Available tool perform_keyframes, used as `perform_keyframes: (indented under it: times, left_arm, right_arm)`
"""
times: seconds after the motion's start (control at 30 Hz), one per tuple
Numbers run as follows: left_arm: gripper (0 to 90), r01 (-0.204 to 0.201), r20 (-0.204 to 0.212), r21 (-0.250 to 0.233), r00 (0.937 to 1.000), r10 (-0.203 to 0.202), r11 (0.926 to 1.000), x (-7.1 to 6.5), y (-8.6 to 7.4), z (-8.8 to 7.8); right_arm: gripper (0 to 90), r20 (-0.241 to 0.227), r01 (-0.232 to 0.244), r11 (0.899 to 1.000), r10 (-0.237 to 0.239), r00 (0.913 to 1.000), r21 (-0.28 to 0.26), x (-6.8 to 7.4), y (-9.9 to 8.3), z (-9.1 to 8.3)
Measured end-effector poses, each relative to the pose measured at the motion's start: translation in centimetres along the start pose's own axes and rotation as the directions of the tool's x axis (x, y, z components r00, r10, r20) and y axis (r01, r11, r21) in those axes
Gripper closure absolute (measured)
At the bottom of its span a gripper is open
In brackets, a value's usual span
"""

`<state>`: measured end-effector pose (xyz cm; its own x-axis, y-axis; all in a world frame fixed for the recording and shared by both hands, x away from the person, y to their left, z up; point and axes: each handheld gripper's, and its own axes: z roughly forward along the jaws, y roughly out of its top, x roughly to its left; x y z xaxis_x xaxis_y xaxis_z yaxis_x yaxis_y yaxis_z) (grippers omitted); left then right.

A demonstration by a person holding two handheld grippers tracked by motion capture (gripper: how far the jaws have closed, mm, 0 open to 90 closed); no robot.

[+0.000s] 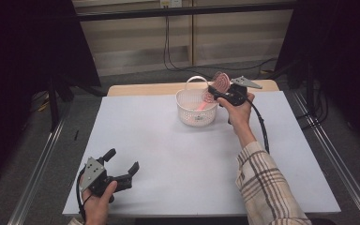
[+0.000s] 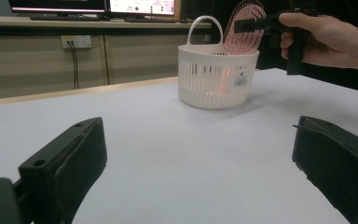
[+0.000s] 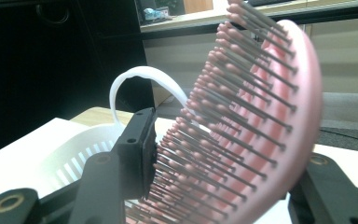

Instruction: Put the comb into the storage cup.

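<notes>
A white slotted plastic basket [image 1: 196, 108] is sitting near the far edge of the tabletop [image 1: 168, 154], right of its middle. A pink bristled hairbrush [image 1: 214, 88] is standing tilted in the basket, its head rising over the right rim, while the left gripper [image 1: 122, 169] is resting at the near left corner.

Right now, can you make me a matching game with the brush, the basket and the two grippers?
Things:
1. pink hairbrush
2. white basket
3. left gripper
4. right gripper

States:
A. open, with nothing between its jaws
B. stands at the table's far edge
C. clamped by the head, handle down in the basket
D. shut on the brush, above the basket's rim

Pairs: 1-C, 2-B, 3-A, 4-D
</notes>
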<state>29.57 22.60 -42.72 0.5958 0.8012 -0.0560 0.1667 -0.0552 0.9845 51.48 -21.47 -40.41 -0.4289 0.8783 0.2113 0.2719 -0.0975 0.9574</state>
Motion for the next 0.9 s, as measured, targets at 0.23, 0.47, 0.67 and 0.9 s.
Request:
perform_keyframes:
  times: [0.23,0.47,0.67,0.9]
  left_arm:
    - [3.1,0.000,0.000,-0.001,1.0000,0.000,1.0000,0.01,-0.01,0.01]
    - [3.1,0.001,0.001,0.000,1.0000,-0.001,1.0000,0.01,0.00,0.00]
    - [3.2,-0.001,0.000,0.000,1.0000,0.001,1.0000,-0.04,0.00,0.01]
    - [3.1,0.000,-0.001,-0.003,1.0000,0.000,1.0000,-0.03,0.01,-0.01]
  right_arm:
    - [47.3,0.001,-0.011,1.000,0.011,0.9999,0.010,-0.21,-0.19,0.21]
    - [47.1,0.000,-0.021,1.000,0.021,0.9998,0.013,-0.29,-0.35,0.42]
    - [40.4,0.002,-0.025,1.000,0.024,0.9997,0.019,-0.35,-0.34,0.33]
    - [29.5,0.026,-0.027,1.000,0.027,0.9993,0.015,-0.45,-0.20,0.20]
